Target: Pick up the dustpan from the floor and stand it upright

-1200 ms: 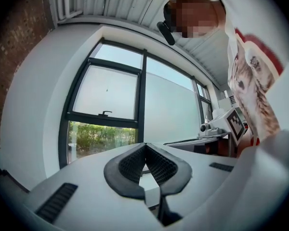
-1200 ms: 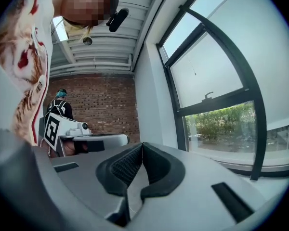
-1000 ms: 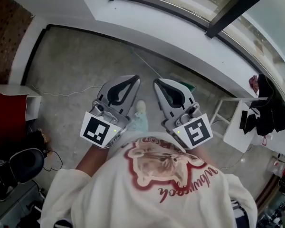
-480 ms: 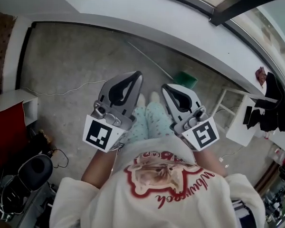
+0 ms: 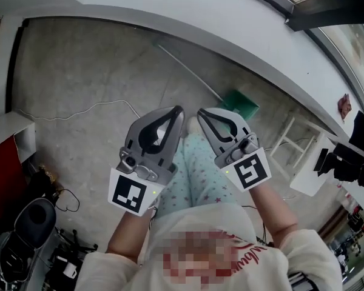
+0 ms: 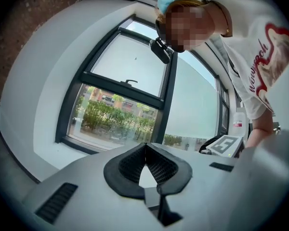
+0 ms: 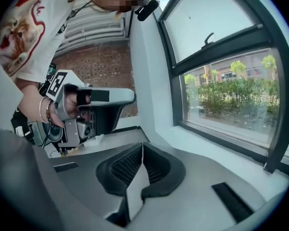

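I see the dustpan (image 5: pixel 241 103) as a green pan lying on the grey floor (image 5: pixel 79 71), with a long, thin, pale handle (image 5: pixel 188 70) running from it up and to the left in the head view. Just beyond the dustpan the floor ends at the foot of a curved white wall (image 5: pixel 170 17), and the handle lies close along that edge. A white frame (image 5: pixel 289 139) stands near the dustpan's right side, so that side is tight. Left of the dustpan there is open floor, with a thin cable (image 5: pixel 85 109) well apart from it. My left tool (image 5: pixel 178 110) and right tool (image 5: pixel 201 113) hang side by side on the near side of the dustpan, the right one closer to it, neither touching it. Both are clenched on nothing, the pads meeting at the tips in each gripper view. The person's legs (image 5: pixel 197 168) cover the floor nearer than the dustpan. I cannot tell which way the pan's mouth faces, and the handle's far end is too thin to make out
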